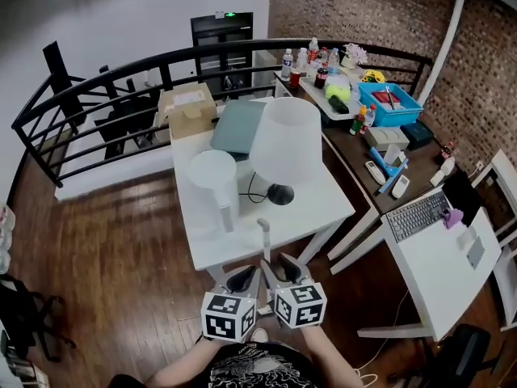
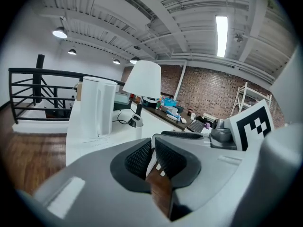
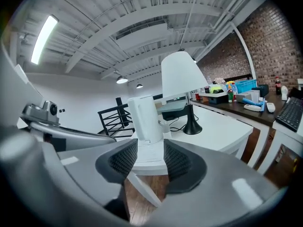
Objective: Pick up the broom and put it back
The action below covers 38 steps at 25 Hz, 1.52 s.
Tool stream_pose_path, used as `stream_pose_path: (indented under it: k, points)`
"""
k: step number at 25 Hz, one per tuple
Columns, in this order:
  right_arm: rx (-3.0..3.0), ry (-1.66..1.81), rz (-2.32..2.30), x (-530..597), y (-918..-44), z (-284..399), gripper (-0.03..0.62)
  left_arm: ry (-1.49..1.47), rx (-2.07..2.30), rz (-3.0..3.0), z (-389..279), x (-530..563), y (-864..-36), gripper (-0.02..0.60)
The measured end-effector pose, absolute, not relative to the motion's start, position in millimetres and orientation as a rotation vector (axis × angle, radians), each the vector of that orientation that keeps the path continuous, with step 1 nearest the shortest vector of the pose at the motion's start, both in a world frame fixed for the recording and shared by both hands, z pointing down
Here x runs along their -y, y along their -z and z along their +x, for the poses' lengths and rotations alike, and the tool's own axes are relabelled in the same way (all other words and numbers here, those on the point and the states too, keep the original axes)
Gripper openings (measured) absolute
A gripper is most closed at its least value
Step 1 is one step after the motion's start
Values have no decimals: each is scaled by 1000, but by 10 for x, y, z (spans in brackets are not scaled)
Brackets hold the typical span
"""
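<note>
My left claw (image 2: 152, 150) hangs low off the near edge of the table (image 1: 222, 249). Its pads are drawn together to a slit with nothing pinched in them; only floor shows through. I judge it is kept closed because it has no job yet.

Just ahead, between my two claws, a slim white post (image 1: 263, 234) with a grey tip stands at the table's near edge. No view shows a broom head, so I can only guess this is the broom's handle, propped there within reach. Further in on the table stand a white cylinder (image 1: 215, 176) and a lamp (image 1: 284, 140), both clear of my path.

My right claw (image 3: 150, 157) has its jaws parted about halfway and holds nothing. Table edge and cylinder show in the gap. I take that gap as readied for the post.
</note>
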State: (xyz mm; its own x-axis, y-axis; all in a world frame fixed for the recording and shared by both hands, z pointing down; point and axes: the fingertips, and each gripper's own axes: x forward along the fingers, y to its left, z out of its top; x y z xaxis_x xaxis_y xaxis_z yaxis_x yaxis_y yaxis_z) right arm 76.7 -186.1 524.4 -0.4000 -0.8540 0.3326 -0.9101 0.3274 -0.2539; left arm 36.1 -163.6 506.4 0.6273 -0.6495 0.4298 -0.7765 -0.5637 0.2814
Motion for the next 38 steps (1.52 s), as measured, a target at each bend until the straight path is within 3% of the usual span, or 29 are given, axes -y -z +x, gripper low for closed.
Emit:
stream_pose_path:
  k: [18, 30, 34, 38]
  points:
    - [2380, -631, 1496, 2552, -5861, 826, 229, -419, 1261, 2307, 259, 1793, -5235, 46]
    - [2312, -639, 1452, 2826, -6165, 825, 229, -438, 1325, 2239, 47, 1835, -5371, 46]
    - [2271, -573, 1461, 2846, -6222, 854, 104, -427, 1335, 2223, -9, 1839, -5392, 46]
    - [2265, -542, 1473, 2811, -6205, 882, 100, -423, 1338, 2223, -27, 1816, -5373, 46]
